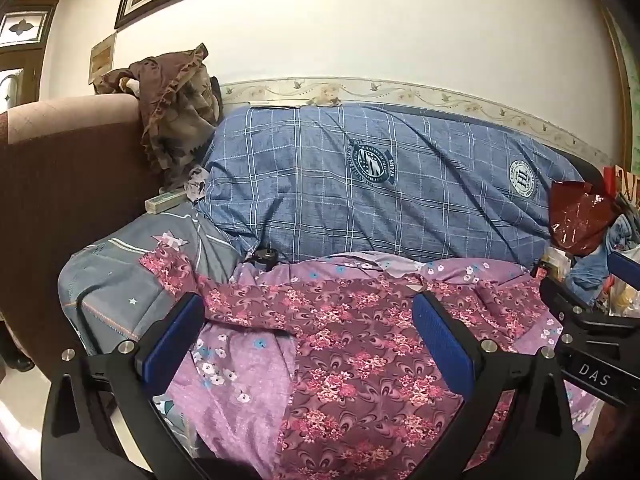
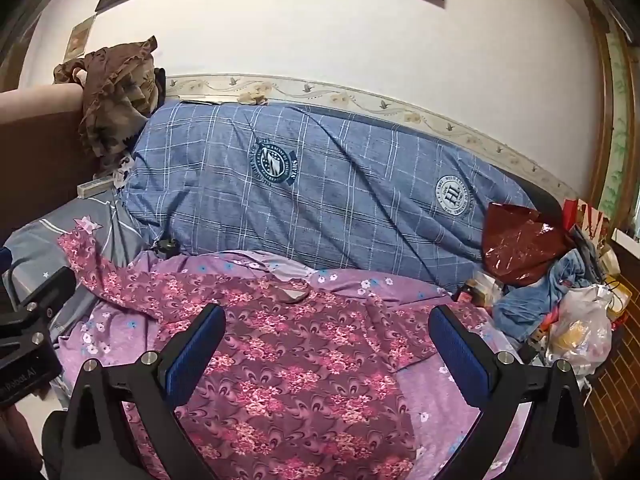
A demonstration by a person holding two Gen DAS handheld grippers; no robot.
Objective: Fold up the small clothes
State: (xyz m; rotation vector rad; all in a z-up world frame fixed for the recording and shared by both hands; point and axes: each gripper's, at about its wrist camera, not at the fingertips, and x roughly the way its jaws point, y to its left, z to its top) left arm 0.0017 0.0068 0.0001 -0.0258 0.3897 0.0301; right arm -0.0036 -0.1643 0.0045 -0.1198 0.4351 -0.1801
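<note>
Currently, the left gripper [image 1: 308, 340] is held above the near part of the bed, pointing forward toward the wall, with its jaws spread wide and nothing between them. Its blue fingers [image 1: 176, 340] hang over the cloth; whether they touch it cannot be determined. The right gripper [image 2: 326, 354] is in the same attitude: level, pointing forward, jaws wide apart and empty, with its blue pads [image 2: 460, 356] above the garment. In the left wrist view the right gripper's black body appears at the right edge, just beside the left unit; in the right wrist view the left gripper's body appears at the left edge. The two tools are therefore side by side at similar height.

The floral shirt [image 1: 360, 352] [image 2: 288, 372], maroon with pink flower clusters, lies spread flat on the lilac sheet [image 1: 236, 384] [image 2: 436, 396], which carries small white and blue flowers. The neck opening points away from the grippers, toward the wall. One sleeve extends diagonally to the far left, its cuff resting on the grey pillow [image 1: 108, 276] [image 2: 32, 244]. The other sleeve is bent and lies near the right edge of the body panel.

Behind the shirt, a blue checked quilt [image 1: 360, 200] [image 2: 320, 200] with round crests lies rolled along the wall. A brown ruffled cloth [image 1: 172, 112] [image 2: 112, 92] is draped over the headboard corner at far left. A dark red bag [image 1: 576, 216] [image 2: 520, 240] sits against the quilt's right end, among assorted clutter.
</note>
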